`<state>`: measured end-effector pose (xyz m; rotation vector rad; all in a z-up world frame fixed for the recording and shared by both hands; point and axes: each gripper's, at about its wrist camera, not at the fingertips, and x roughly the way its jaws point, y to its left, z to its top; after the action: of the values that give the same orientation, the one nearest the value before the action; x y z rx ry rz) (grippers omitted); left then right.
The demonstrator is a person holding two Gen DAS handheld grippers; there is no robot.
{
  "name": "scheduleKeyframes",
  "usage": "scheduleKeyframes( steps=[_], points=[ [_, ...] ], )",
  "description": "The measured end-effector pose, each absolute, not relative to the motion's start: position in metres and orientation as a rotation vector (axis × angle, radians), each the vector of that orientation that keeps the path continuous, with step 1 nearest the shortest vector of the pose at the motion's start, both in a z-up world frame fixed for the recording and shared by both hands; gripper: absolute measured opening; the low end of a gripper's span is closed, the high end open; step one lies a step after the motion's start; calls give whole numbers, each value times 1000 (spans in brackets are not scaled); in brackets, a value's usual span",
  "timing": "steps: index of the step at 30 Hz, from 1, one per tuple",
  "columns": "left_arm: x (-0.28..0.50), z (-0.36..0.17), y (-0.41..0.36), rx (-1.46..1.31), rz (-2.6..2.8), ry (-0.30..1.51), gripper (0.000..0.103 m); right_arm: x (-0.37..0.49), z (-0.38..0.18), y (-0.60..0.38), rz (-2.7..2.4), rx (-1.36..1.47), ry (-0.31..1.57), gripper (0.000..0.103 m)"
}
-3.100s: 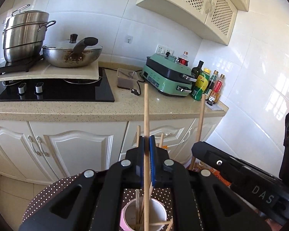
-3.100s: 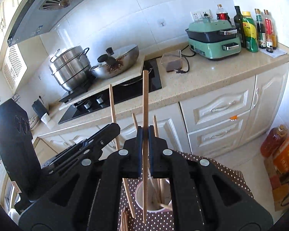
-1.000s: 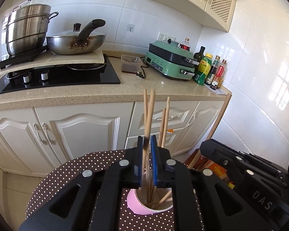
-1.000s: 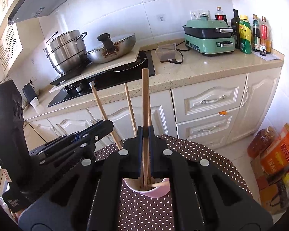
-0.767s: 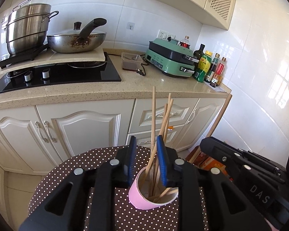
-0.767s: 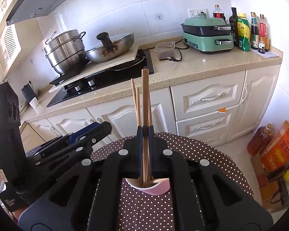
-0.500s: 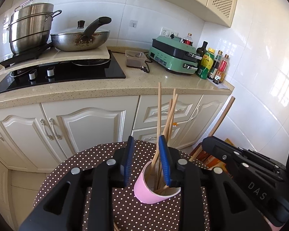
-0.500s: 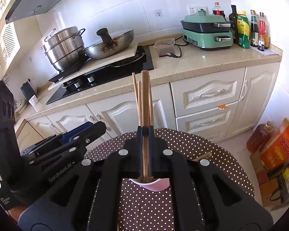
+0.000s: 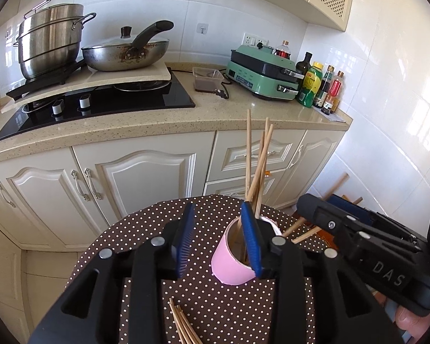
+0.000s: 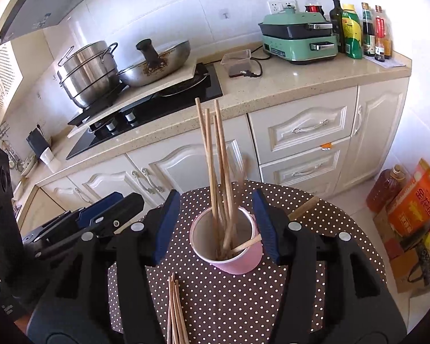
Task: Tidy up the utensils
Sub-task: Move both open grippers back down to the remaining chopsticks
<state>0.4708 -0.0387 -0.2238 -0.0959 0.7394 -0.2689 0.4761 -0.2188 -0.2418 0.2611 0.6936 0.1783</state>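
Both grippers are over the little round table [image 10: 272,301] with its brown polka-dot cloth, and neither one is carrying anything. The right gripper [image 10: 216,225] has its blue-padded jaws spread wide, straddling the pink cup [image 10: 229,246] with clear space on both sides, gripping nothing. The left gripper [image 9: 216,240] is released too, jaws parted and empty; in its own view the cup [image 9: 232,261] sits behind the right-hand pad rather than squarely between the two.

Now the chopsticks. A cluster of wooden chopsticks [image 10: 218,172] stands in the cup, leaning against one another with their tips fanned out above the rim. One shorter stick [image 10: 245,245] lies slanted across the inside, its end resting on the rim by the right-hand pad. There is a faint blurred streak just right of the cluster, too smeared to tell what it is.

On the cloth in front of the cup, a loose bundle of chopsticks [image 10: 173,309] lies flat, running off the bottom of the frame; the left wrist view catches the same bundle [image 9: 183,326] beneath its own jaws.

From the left wrist view the right gripper [image 9: 367,246] sits just beside the cup on its right. Behind it all, a kitchen counter [image 9: 157,114] with a steel stockpot [image 9: 50,40], a lidded wok [image 9: 126,54] and a green electric cooker [image 9: 263,74].
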Motion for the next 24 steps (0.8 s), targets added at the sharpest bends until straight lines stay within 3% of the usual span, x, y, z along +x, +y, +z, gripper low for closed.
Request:
scheduleKeyframes(
  steps=[16, 24],
  points=[
    [431, -232, -9, -112, -257, 789, 39, 438, -237, -208, 156, 264, 689, 52],
    [410, -264, 13, -140, -238, 895, 39, 418, -251, -196, 172, 252, 734, 52]
  ],
)
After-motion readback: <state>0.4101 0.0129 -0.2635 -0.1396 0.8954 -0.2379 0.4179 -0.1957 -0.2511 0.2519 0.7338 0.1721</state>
